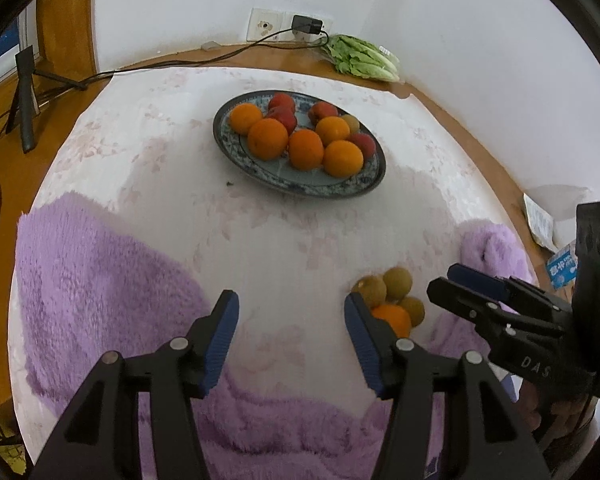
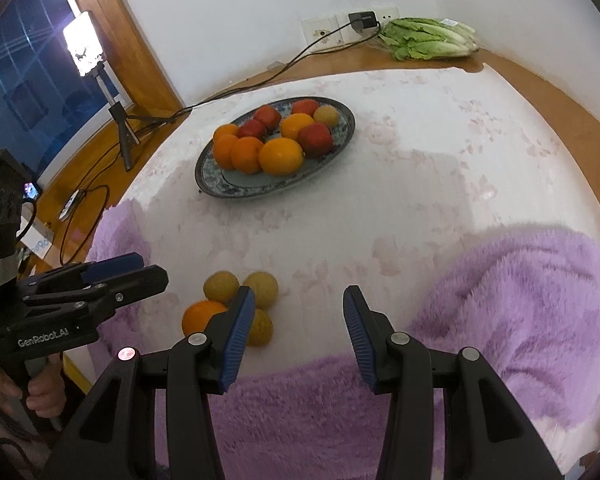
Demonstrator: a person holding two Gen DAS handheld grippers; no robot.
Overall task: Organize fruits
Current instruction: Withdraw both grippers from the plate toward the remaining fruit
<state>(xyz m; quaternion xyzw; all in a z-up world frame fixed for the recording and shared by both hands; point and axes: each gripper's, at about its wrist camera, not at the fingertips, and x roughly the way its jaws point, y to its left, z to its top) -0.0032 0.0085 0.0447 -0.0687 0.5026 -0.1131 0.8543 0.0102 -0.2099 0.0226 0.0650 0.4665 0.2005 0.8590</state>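
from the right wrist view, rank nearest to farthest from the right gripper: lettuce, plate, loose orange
1. loose orange, just left of the right gripper, on the cloth
2. plate, mid-table, up and left
3. lettuce, far back against the wall

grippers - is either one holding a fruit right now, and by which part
Nothing is held: the left gripper and right gripper are both open and empty above the cloth.

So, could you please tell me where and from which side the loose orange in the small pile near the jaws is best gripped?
Grip the loose orange across its widest middle, coming from above and from its outer, bare-cloth side. It is round, so a grip off the middle would likely slip. Three yellow-green fruits crowd its other side, leaving little room there. Both grippers are empty and open.
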